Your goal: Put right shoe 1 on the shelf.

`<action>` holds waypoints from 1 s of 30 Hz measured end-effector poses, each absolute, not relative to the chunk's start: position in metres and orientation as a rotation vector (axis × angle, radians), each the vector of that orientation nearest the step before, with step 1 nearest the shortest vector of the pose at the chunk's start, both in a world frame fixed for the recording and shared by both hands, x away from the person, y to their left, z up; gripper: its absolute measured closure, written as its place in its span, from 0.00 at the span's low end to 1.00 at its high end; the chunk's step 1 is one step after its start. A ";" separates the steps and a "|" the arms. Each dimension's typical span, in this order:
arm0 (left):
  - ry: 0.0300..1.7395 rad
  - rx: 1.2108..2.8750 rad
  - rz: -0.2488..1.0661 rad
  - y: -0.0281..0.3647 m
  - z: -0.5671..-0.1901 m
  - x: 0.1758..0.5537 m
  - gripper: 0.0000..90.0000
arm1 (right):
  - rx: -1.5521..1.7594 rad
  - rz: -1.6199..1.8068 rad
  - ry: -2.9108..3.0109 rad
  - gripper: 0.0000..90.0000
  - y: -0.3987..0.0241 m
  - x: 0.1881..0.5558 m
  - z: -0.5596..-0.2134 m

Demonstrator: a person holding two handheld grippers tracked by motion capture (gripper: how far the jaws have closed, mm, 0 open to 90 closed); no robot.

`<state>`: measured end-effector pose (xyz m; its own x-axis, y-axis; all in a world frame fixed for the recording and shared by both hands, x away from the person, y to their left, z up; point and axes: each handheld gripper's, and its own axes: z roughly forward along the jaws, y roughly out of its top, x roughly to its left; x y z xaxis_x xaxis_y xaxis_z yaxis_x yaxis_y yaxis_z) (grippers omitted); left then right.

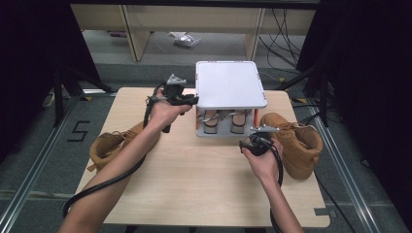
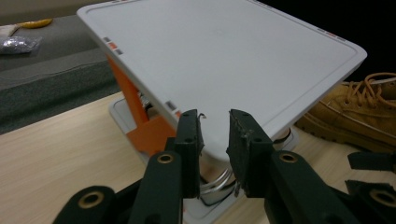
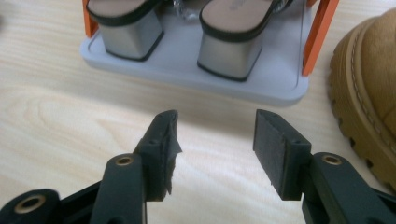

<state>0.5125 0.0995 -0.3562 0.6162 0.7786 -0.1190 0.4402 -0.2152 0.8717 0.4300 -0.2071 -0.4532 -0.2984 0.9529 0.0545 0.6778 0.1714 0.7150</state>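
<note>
The small shoe rack (image 1: 231,99) stands at the worktop's (image 1: 194,179) far edge, a pair of block-heeled sandals (image 3: 182,32) on its lower shelf; the right gripper (image 3: 217,140), jaws wide and empty, faces their heels squarely, nearer than the left gripper (image 2: 215,140), jaws part-open, empty, at the rack's top corner

The white top shelf (image 1: 231,83) of the rack is covering most of the block-heeled sandals (image 1: 223,121) beneath it. The right boot (image 3: 369,93) is running off the right gripper view's edge. The left boot (image 1: 109,145) is lying partly behind the person's left forearm (image 1: 121,165). Litter on the floor (image 1: 184,39) is staying too small to identify.
</note>
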 end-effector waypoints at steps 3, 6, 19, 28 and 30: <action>0.995 1.838 0.451 0.122 -0.357 0.501 0.77 | 1.526 0.922 2.061 0.55 -0.210 0.423 -0.455; 1.012 1.832 0.469 0.149 -0.359 0.489 0.73 | 1.510 0.933 2.052 0.55 -0.210 0.418 -0.456; 1.134 1.731 0.529 0.252 -0.361 0.440 0.60 | 1.516 0.995 2.049 0.52 -0.213 0.398 -0.462; 1.225 1.704 0.561 0.299 -0.369 0.415 0.58 | 1.527 0.999 2.027 0.50 -0.218 0.389 -0.465; 1.238 1.695 0.558 0.305 -0.370 0.412 0.58 | 1.535 0.977 2.028 0.50 -0.219 0.388 -0.464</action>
